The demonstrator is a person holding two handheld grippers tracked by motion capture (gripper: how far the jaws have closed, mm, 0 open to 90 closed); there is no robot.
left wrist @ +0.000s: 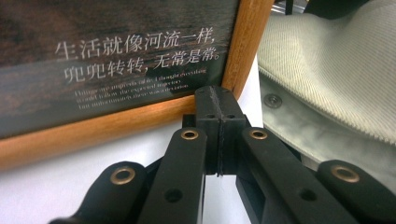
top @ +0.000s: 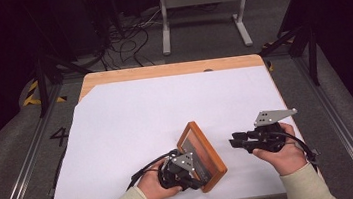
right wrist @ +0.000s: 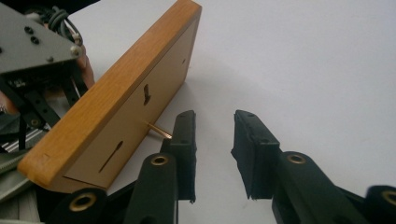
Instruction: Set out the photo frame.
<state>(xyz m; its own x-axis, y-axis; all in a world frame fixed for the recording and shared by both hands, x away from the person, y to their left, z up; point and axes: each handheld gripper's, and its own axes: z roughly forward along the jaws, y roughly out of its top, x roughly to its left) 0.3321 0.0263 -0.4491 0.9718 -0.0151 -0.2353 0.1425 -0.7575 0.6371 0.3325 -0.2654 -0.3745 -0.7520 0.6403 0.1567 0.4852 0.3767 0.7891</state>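
White-covered table (top: 133, 134), dark room. Wooden picture frame (top: 210, 157) near the front edge, propped tilted, printed face toward the left gripper (top: 185, 171), whose jaws are pressed together at its lower rail. Right gripper (right wrist: 212, 154): jaws apart, empty, beside the brass peg (right wrist: 158, 131) on the backing. Advice: steady the frame, approach the peg squarely

Picture frame (top: 202, 154) stands tilted on the table (top: 131, 119), near its front edge. Left gripper (top: 192, 170) sits at the frame's left front side, touching its lower rim. Right gripper (top: 235, 140) lies to the frame's right, just beside its back, apart from it.
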